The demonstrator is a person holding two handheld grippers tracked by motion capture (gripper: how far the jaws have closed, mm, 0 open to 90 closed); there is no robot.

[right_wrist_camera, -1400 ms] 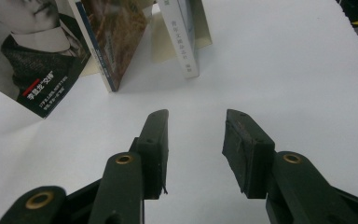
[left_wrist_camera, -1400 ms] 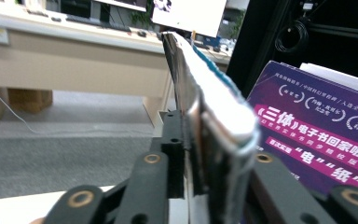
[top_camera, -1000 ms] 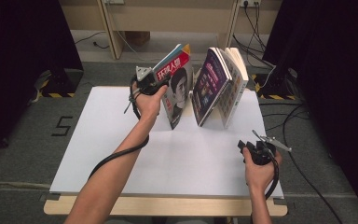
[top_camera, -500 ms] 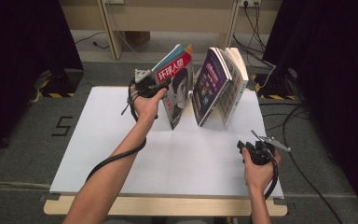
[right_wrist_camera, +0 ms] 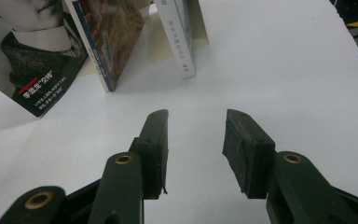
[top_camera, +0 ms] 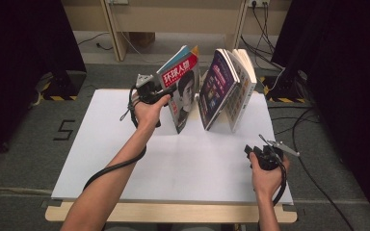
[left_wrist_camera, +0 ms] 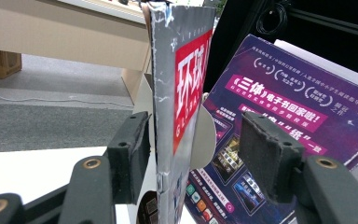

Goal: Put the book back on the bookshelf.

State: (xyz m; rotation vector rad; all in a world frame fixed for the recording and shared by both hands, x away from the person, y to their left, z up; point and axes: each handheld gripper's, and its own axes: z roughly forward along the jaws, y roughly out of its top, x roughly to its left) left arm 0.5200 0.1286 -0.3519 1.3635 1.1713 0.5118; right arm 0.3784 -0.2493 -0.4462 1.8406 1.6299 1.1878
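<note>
Landmark for this entry: the red-banner magazine [top_camera: 182, 91], standing tilted on the far half of the white table [top_camera: 125, 159]. My left gripper [top_camera: 169, 89] sits at that magazine's left edge; in the left gripper view the spine [left_wrist_camera: 165, 116] runs up between the pads with a gap on either side, and the jaws have just been opening, so I read this as the release step, the grip now loose. To do it well I would keep widening until both pads are well clear, then draw straight back along the jaw line without brushing the spine, since the magazine leans and looks easy to tip; my judgement is that any sideways drag could knock it into its neighbour. Just right of the magazine stands the purple-covered book [top_camera: 220, 86], leaning the other way, with a pale book [top_camera: 243, 91] touching its right side. Well right of and nearer than the magazine, my right gripper [top_camera: 248, 150] hovers low over bare table, jaws apart, nothing between them. Writing: white Chinese characters on the magazine's red banner, partly legible as 环球 [left_wrist_camera: 192, 79], with "GLO…" beneath; the purple cover carries "三体" [left_wrist_camera: 252, 85] in a pink strip; small caption text on the magazine's lower corner [right_wrist_camera: 39, 95] is too fine to read with confidence.
</note>
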